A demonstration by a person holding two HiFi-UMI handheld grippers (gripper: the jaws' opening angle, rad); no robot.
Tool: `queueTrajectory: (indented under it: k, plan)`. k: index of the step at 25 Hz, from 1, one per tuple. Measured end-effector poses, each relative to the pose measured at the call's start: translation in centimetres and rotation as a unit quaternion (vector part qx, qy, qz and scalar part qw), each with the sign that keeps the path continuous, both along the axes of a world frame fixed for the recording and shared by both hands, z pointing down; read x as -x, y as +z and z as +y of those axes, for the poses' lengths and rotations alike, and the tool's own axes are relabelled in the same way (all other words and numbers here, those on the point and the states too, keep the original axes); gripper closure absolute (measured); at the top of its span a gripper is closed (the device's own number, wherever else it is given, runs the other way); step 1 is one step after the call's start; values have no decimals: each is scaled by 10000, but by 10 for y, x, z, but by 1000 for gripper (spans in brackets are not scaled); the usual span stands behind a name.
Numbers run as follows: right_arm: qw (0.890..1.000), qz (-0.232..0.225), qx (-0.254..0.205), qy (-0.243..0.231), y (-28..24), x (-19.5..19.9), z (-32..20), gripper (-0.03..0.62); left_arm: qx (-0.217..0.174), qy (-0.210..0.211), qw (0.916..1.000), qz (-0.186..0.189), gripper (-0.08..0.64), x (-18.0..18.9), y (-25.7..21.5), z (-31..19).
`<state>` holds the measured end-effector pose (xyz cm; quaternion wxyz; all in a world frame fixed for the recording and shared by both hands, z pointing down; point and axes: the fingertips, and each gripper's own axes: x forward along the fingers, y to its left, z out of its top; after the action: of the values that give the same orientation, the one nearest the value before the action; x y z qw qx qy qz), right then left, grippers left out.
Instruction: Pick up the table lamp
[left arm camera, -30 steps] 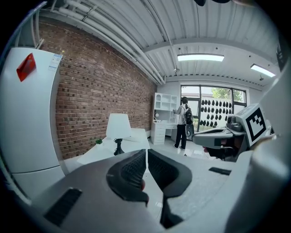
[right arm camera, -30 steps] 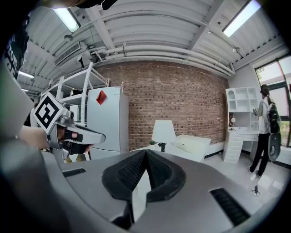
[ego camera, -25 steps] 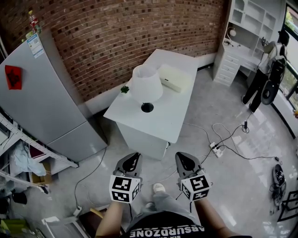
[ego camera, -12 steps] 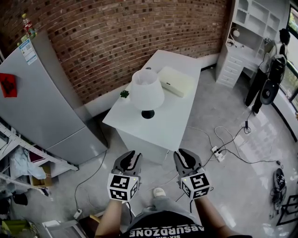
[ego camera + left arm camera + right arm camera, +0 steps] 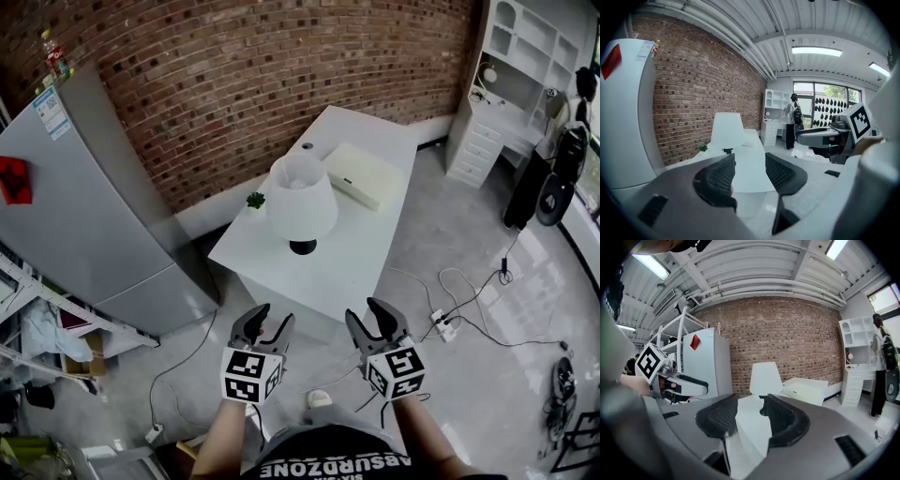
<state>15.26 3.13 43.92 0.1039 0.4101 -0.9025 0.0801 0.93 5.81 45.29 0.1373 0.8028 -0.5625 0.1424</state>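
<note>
The table lamp [image 5: 300, 195] has a white cone shade and a small black base. It stands on the white table [image 5: 349, 267] near the brick wall. It also shows in the left gripper view as the lamp [image 5: 727, 131] and in the right gripper view as the lamp [image 5: 765, 378]. My left gripper [image 5: 263, 324] and right gripper [image 5: 374, 318] hang side by side over the floor, short of the table's near edge and well apart from the lamp. Both have just been opening their jaws and are open, with nothing between them.
A flat white box [image 5: 366, 175] lies on the table behind the lamp, with a small green plant [image 5: 255, 199] by the wall. A grey fridge [image 5: 89, 202] stands at the left. Cables and a power strip [image 5: 441, 324] lie on the floor at the right. A person [image 5: 564, 141] stands by white shelves [image 5: 511, 94].
Both grippers' jaws went from shut to open. The grippers and the view moved forward, so the table and lamp sit nearer and lower in the head view.
</note>
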Motion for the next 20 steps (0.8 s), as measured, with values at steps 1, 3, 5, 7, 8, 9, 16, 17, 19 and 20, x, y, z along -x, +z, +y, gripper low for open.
queueTrajectory:
  k: [1, 3, 5, 7, 8, 9, 16, 17, 19, 20]
  plan:
    - [10000, -5, 3, -18, 1, 0, -6, 412, 2, -28, 10000, -7, 374, 1, 1, -6]
    - [10000, 9, 19, -92, 4, 0, -18, 393, 22, -76, 10000, -45, 371, 2, 4, -16]
    - [9998, 36, 65, -200, 7, 1, -28, 379, 70, -130, 9998, -97, 367, 3, 9, -25]
    - [9995, 63, 110, -301, 10, 2, -37, 365, 102, -204, 9997, -131, 364, 5, 12, -33]
    - [9993, 74, 119, -340, 11, 3, -42, 360, 101, -245, 9996, -136, 364, 7, 13, -38]
    - [9992, 80, 124, -371, 11, 3, -48, 360, 95, -284, 9995, -131, 362, 8, 13, -43]
    - [9984, 93, 272, -492, 23, 3, -77, 357, 348, -314, 9989, 94, 338, 18, 30, -73]
    - [9983, 94, 313, -488, 25, 4, -81, 357, 400, -279, 9987, 127, 333, 19, 33, -78]
    - [9981, 38, 413, -458, 29, 9, -91, 356, 494, -205, 9984, 203, 329, 24, 36, -87]
    - [9980, 5, 461, -440, 30, 12, -96, 357, 535, -168, 9981, 250, 326, 27, 37, -92]
